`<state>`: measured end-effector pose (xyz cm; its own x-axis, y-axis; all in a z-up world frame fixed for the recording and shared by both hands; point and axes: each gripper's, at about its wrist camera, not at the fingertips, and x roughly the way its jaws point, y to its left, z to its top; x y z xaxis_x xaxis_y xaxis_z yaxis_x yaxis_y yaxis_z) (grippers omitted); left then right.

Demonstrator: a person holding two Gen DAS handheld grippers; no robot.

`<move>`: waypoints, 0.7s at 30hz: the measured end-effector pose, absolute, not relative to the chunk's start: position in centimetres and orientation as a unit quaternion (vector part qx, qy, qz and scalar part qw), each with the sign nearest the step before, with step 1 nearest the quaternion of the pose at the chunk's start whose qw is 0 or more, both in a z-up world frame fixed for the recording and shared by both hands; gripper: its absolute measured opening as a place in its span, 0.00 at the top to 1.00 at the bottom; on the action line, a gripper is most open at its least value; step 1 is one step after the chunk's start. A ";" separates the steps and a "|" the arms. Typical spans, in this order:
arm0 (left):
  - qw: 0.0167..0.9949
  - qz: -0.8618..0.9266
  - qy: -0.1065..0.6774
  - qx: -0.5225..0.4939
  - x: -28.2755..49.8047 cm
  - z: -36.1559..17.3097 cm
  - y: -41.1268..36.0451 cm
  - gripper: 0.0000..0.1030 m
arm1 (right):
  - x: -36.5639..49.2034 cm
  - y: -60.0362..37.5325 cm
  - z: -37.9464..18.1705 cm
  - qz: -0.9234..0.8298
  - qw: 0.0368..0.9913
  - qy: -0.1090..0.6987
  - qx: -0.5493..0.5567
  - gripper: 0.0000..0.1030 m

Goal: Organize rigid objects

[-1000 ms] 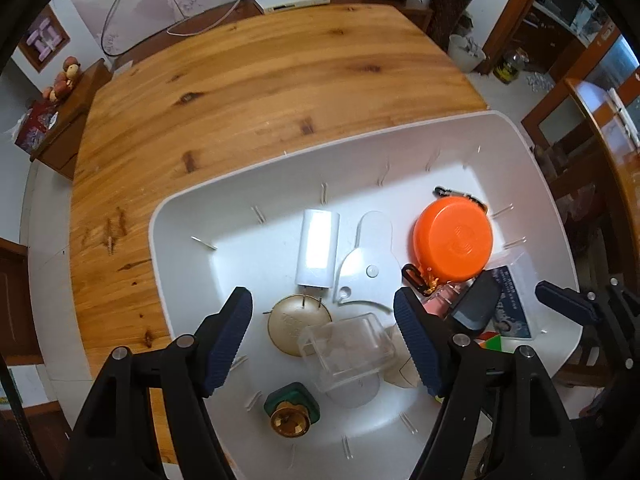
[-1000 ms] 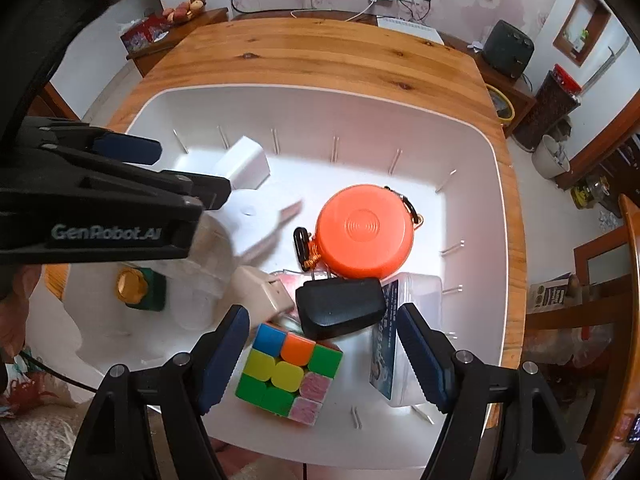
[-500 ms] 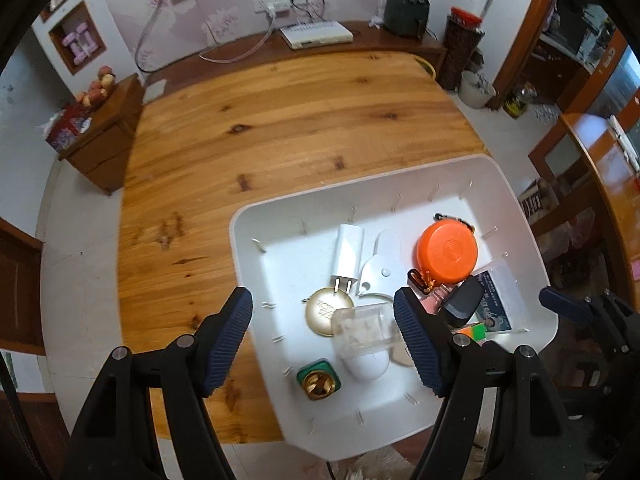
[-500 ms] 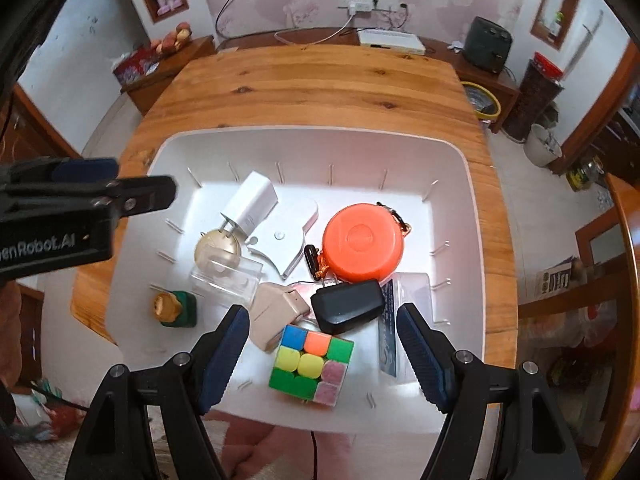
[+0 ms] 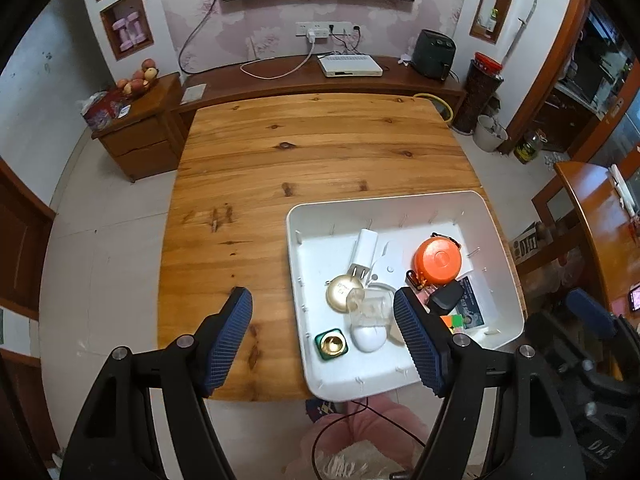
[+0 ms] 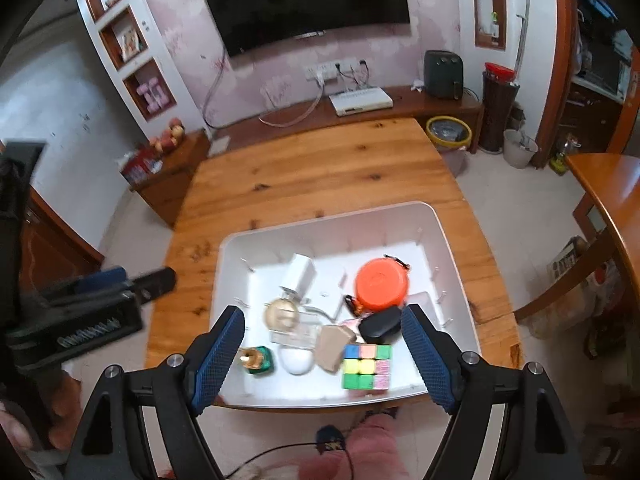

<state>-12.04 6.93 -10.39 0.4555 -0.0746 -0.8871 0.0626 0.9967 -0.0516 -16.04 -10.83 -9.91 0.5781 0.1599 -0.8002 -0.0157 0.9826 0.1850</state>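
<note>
Now both claws have pulled well up and back from the white bin (image 5: 505, 322), left claw (image 5: 323, 344) and right claw (image 6: 323, 354) gaping, holding nothing. Cube (image 6: 367, 366), orange round case (image 6: 382, 284) and charger (image 6: 299, 272) all lie inside the bin at the bench's (image 5: 280, 152) near right corner, so sorting looks finished or paused.

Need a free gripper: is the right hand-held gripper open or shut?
Open: the right hand-held gripper has its jaws spread wide, nothing between them.

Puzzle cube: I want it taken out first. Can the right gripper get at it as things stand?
Probably yes. The puzzle cube lies uncovered near the bin's front wall, and the right gripper hangs open above it, though a beige block touches its left side.
</note>
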 end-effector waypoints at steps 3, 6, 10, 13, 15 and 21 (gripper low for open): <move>0.860 -0.037 0.510 -0.005 -13.0 -9.6 7.0 0.26 | -16.6 -10.7 -8.7 0.042 0.891 0.446 0.074 0.21; 0.867 -0.032 0.497 -0.006 -13.7 -8.9 7.0 0.26 | -17.1 -10.7 -7.5 0.038 0.896 0.437 0.070 0.21; 0.878 -0.021 0.478 0.002 -14.4 -7.9 6.7 0.26 | -17.5 -10.5 -6.2 0.026 0.905 0.422 0.050 0.21; 0.883 -0.017 0.468 0.002 -14.6 -7.3 6.5 0.26 | -17.6 -10.3 -5.3 0.029 0.911 0.409 0.035 0.21; 0.885 -0.016 0.466 -0.004 -14.7 -7.0 6.2 0.26 | -17.4 -10.2 -4.9 0.035 0.914 0.403 0.025 0.21; 0.888 0.006 0.460 -0.010 -14.6 -6.5 5.8 0.26 | -16.8 -10.6 -4.7 0.052 0.913 0.404 0.016 0.21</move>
